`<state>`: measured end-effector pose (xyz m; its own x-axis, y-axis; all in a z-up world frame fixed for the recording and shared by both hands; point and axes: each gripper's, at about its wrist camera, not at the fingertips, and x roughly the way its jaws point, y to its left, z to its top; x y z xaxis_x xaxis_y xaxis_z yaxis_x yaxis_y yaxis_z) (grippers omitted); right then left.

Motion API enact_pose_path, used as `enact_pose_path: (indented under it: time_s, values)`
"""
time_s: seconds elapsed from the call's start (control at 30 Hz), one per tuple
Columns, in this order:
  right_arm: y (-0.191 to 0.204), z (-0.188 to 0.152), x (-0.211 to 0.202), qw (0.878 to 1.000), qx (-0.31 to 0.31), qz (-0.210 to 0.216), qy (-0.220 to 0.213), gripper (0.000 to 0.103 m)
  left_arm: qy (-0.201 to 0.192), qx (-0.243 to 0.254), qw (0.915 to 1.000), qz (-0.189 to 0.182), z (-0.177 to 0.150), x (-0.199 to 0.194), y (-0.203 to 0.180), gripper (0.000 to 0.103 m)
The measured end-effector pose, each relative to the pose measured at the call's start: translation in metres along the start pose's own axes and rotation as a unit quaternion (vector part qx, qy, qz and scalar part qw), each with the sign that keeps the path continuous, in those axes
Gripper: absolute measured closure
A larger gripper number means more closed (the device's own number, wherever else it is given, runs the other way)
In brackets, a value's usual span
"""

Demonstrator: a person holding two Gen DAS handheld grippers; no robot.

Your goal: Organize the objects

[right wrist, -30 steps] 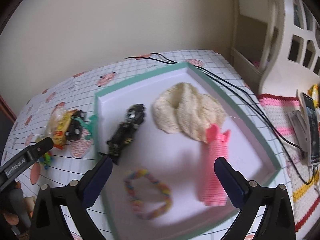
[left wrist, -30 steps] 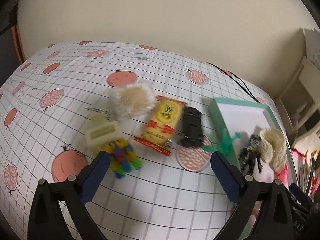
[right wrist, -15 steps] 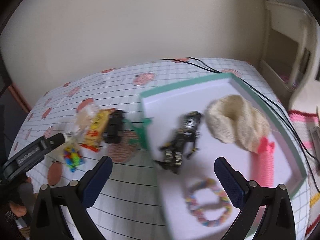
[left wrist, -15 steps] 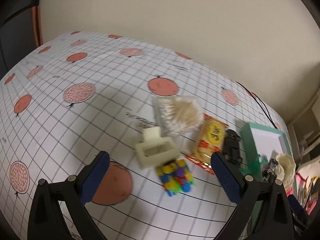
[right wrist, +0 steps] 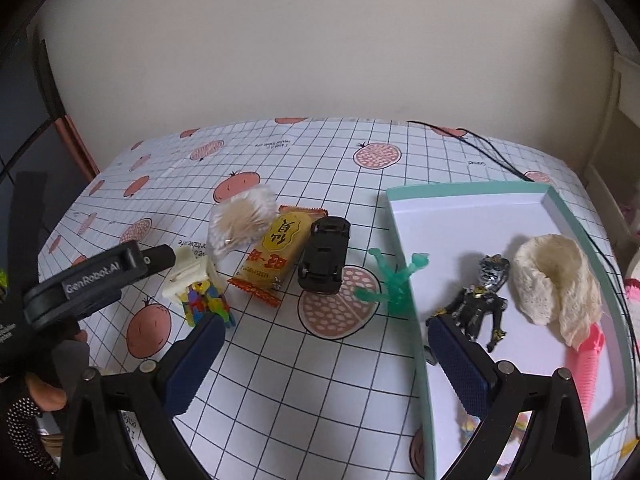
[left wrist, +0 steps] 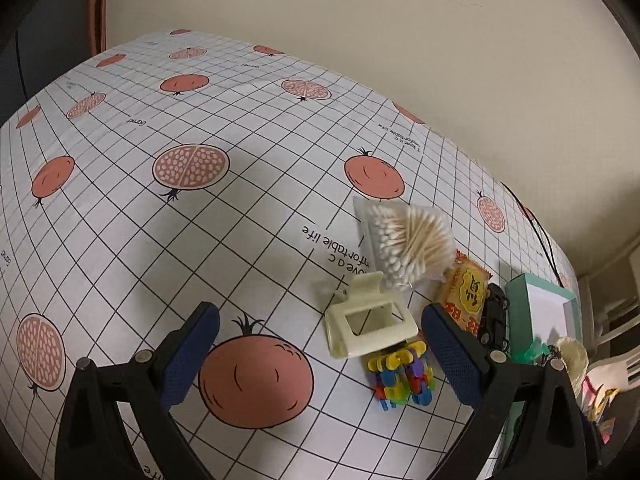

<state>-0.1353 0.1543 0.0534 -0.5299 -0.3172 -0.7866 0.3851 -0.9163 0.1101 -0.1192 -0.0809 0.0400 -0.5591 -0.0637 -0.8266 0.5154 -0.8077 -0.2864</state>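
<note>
Loose items lie in a row on the pomegranate-print tablecloth: a bag of cotton swabs (right wrist: 240, 216), a cream hair claw (right wrist: 186, 276), a colourful block toy (right wrist: 206, 304), a yellow snack packet (right wrist: 276, 256), a black toy car (right wrist: 325, 255) and a green translucent figure (right wrist: 394, 280) leaning on the teal tray (right wrist: 404, 224). Inside the tray lie a dark action figure (right wrist: 480, 300), a cream knitted piece (right wrist: 556, 280) and a pink comb-like item (right wrist: 588, 364). My right gripper (right wrist: 332, 364) hangs open above the tray's left rim. My left gripper (left wrist: 320, 356) is open, left of the hair claw (left wrist: 370, 326).
A black cable (right wrist: 492, 152) runs along the table's back right and past the tray. White shelving (right wrist: 624, 120) stands to the right. The wall is close behind the table. A gloved hand (right wrist: 36, 392) holds the left gripper at the table's left edge.
The left gripper has swung left, so the item row now sits at its right. The right gripper has also swung left, from over the tray to over its left rim.
</note>
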Motion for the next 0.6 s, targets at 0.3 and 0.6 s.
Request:
enact_pose_path:
  time_s: [0.3, 0.6]
  values:
    - [0.026, 0.002, 0.025, 0.999, -0.019, 0.038, 0.019, 0.001, 0.011, -0.031, 0.9994, -0.005, 0.012, 0.008, 0.027, 0.002]
    - [0.059, -0.003, 0.051, 0.997, -0.036, 0.059, 0.042, 0.002, 0.029, -0.036, 0.9989, -0.009, 0.013, 0.017, 0.040, 0.002]
